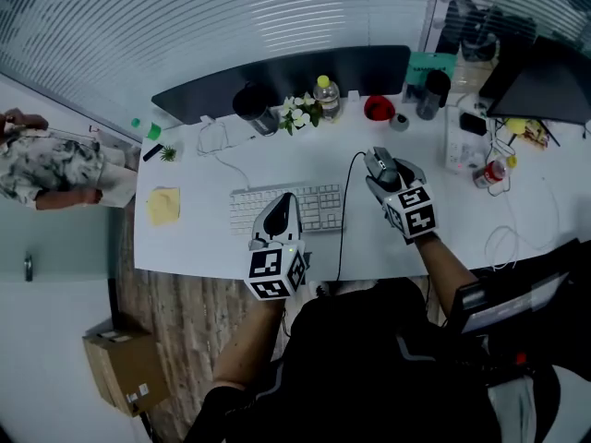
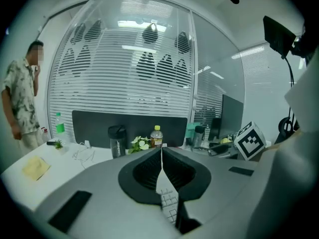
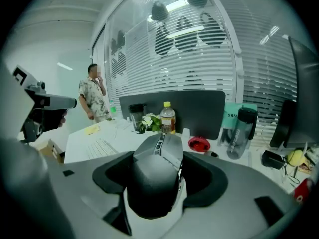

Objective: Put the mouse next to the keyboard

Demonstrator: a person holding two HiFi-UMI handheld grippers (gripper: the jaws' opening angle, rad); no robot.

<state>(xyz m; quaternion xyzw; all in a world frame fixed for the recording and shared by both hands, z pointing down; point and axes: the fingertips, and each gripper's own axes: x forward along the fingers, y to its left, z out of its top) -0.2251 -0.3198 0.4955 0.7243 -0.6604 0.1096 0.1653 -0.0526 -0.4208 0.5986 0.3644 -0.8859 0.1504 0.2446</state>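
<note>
A dark grey wired mouse [image 1: 380, 165] [image 3: 157, 176] sits between the jaws of my right gripper [image 1: 383, 177] [image 3: 160, 158], which is shut on its sides, just right of the white keyboard [image 1: 319, 206] [image 3: 102, 147] on the white desk [image 1: 194, 243]. The mouse's black cable [image 1: 343, 220] runs down to the desk's front edge. My left gripper [image 1: 280, 207] [image 2: 162, 153] hovers over the middle of the keyboard [image 2: 169, 203], its jaws shut together on nothing.
Along the desk's back stand a black cup [image 1: 251, 104], white flowers [image 1: 300, 111], a yellow-capped bottle [image 1: 325, 95] and a red bowl [image 1: 379, 109]. A yellow note [image 1: 164, 206] lies left. Cables, a laptop [image 1: 545, 86] and clutter fill the right. A person [image 1: 46, 169] stands far left.
</note>
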